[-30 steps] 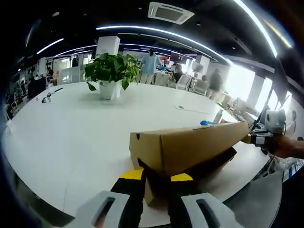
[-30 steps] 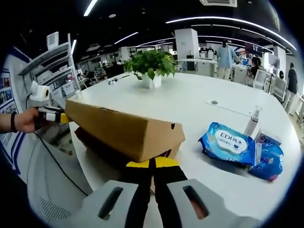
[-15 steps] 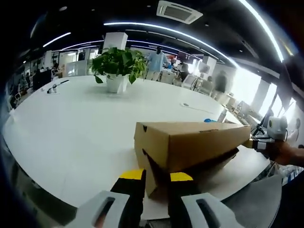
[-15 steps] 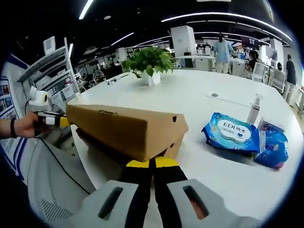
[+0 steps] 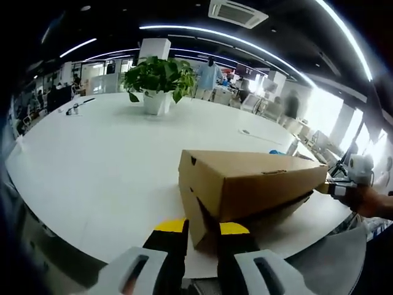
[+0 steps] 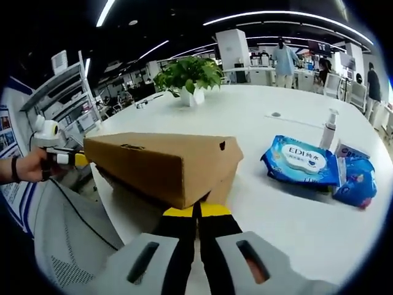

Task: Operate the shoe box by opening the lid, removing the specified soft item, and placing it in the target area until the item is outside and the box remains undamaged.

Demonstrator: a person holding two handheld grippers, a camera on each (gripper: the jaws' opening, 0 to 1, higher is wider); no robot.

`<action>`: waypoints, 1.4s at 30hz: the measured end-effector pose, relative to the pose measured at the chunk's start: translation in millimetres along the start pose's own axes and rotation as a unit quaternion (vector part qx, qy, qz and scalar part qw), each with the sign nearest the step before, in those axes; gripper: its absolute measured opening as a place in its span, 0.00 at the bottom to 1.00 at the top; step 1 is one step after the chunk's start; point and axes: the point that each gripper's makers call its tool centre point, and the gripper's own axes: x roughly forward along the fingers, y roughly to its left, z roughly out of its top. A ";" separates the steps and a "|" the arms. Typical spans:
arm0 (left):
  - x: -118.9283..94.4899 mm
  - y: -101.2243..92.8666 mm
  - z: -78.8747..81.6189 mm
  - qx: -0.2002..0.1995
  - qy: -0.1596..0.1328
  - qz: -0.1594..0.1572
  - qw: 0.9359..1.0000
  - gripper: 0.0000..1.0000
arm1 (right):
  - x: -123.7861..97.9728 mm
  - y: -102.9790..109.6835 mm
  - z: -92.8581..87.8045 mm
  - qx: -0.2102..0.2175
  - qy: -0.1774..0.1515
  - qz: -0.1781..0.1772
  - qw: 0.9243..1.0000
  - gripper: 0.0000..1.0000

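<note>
The shoe box [image 5: 245,187] lies on the white tabletop [image 5: 98,160] near its edge, its brown cardboard lid [image 6: 156,163] raised off the base and tilted, a dark gap showing beneath it. I hold that lid from both ends. My left claw [image 5: 201,228] sits at one short end, its yellow-tipped jaws drawn narrow with the lid's lower edge between them. My right claw [image 6: 196,212] does the same at the opposite end, jaws nearly together and pinched on the lid's corner.

In the left gripper view my right claw [image 5: 334,186] appears at the far end of the box, held in my hand [image 5: 371,200]; in the right gripper view my left claw [image 6: 64,158] shows at the far end likewise, with my other hand [image 6: 27,167] around it.

On the tabletop beside the box, in the right gripper view, lie a blue pack of wipes [image 6: 301,161], a second blue pack [image 6: 357,184] touching it, and a small spray bottle [image 6: 329,129] just behind. A potted plant [image 5: 156,83] stands well apart, toward the middle. I cannot tell what is inside the box.
</note>
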 end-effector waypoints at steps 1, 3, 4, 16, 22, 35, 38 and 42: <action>-0.1 1.1 -0.1 -0.001 0.000 0.002 1.000 0.17 | 0.3 0.2 -0.8 0.000 0.001 0.000 1.000 0.00; -0.5 4.3 -0.2 -0.009 -0.001 0.007 1.000 0.17 | 1.3 0.5 -3.5 -0.001 0.004 0.002 1.000 0.00; -0.6 5.1 -0.5 -0.011 -0.001 0.007 1.000 0.17 | 0.8 1.0 -2.4 0.003 0.000 0.003 1.000 0.00; -0.7 6.9 -2.2 -0.012 -0.003 0.013 1.000 0.18 | -0.3 -2.4 -1.7 0.008 -0.004 -0.003 1.000 0.00; -1.1 6.4 -0.8 -0.005 -0.003 0.009 1.000 0.18 | -1.9 -2.3 -3.7 0.012 -0.009 0.002 1.000 0.00; -1.7 4.2 -7.3 -0.012 0.001 0.008 1.000 0.18 | -3.9 -7.6 -8.6 0.016 -0.009 -0.006 1.000 0.00; -1.5 4.5 -9.9 -0.010 0.006 0.008 1.000 0.18 | -4.2 -9.3 -12.8 0.018 -0.006 -0.009 1.000 0.00; -2.6 4.8 -13.1 -0.013 0.007 0.008 1.000 0.18 | -3.1 -9.9 -20.6 0.020 0.003 -0.012 1.000 0.00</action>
